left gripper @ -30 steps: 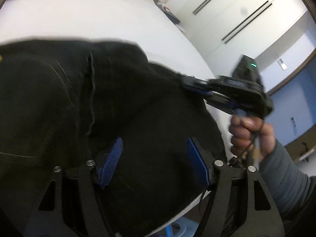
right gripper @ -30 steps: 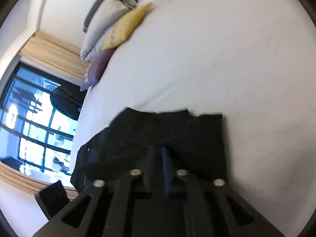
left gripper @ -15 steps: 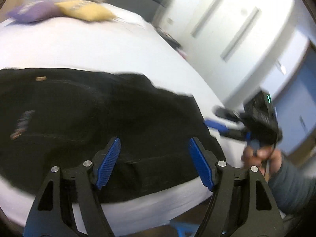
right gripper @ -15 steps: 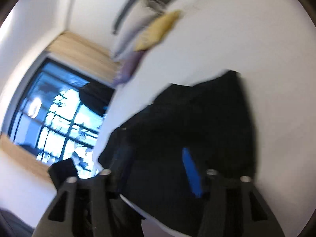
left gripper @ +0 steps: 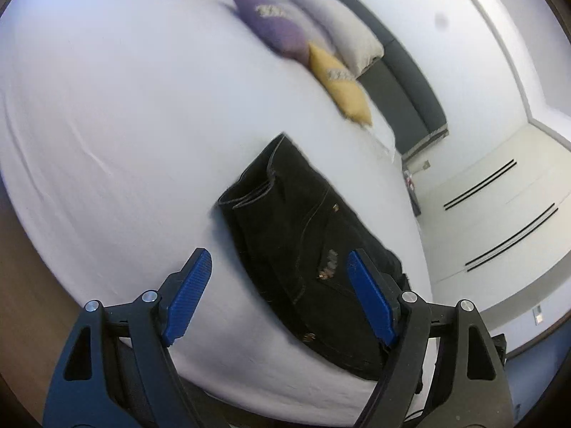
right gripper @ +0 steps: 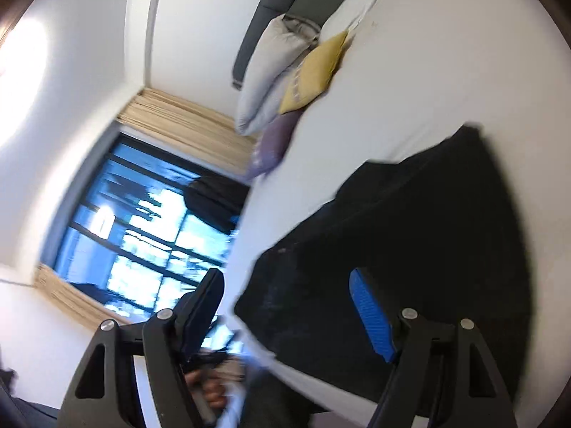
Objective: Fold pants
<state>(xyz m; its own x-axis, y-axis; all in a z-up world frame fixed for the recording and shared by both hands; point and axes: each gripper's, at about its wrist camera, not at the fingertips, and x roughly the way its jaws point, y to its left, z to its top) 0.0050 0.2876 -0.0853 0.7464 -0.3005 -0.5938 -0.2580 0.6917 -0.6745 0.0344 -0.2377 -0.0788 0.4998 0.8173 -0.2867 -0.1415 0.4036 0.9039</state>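
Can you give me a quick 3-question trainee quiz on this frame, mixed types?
1. True or false: the left gripper is clamped on the black pants.
2. Which cushion lies nearest the pants? A) purple cushion B) yellow cushion C) grey pillow
3. Fill in: the pants lie folded near the edge of the white ____.

Key:
1. False: its jaws stand open, nothing pinched between the pads; the right gripper is open too.
2. B
3. bed
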